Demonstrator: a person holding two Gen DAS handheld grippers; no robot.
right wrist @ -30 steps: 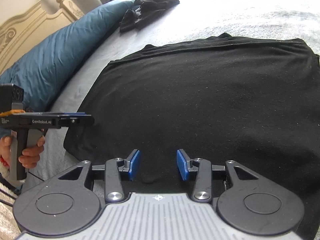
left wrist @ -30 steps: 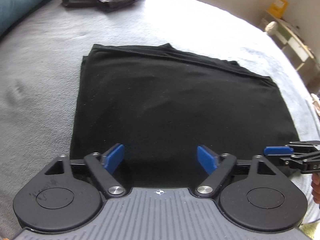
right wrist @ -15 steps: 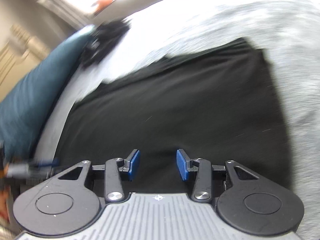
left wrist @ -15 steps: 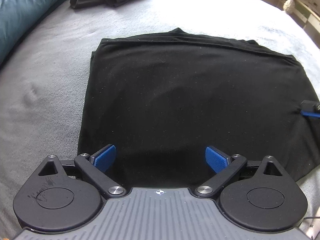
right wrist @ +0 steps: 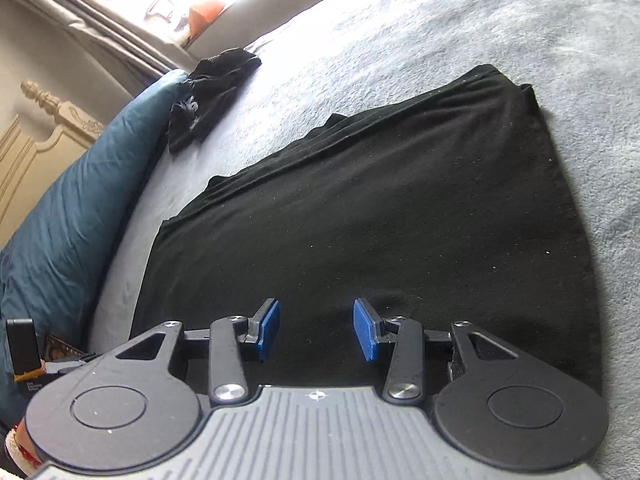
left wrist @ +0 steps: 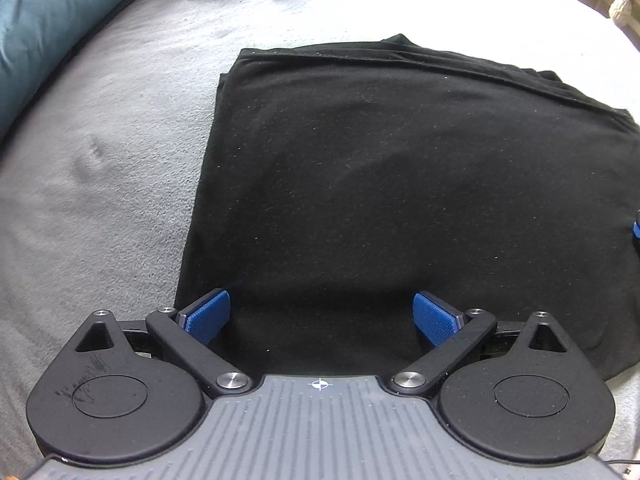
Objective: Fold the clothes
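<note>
Nearest the cameras, the left gripper (left wrist: 322,316) and right gripper (right wrist: 316,330) hover released, holding nothing, over the folded black garment (left wrist: 380,184) on the grey bed (left wrist: 100,184). A shallow pinch could lift only its top layer, spoiling the fold.

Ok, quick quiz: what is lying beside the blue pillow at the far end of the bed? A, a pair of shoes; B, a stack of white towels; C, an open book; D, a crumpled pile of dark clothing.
D: a crumpled pile of dark clothing lies on the grey bedcover against the blue pillow, beyond the flat folded black garment.
</note>
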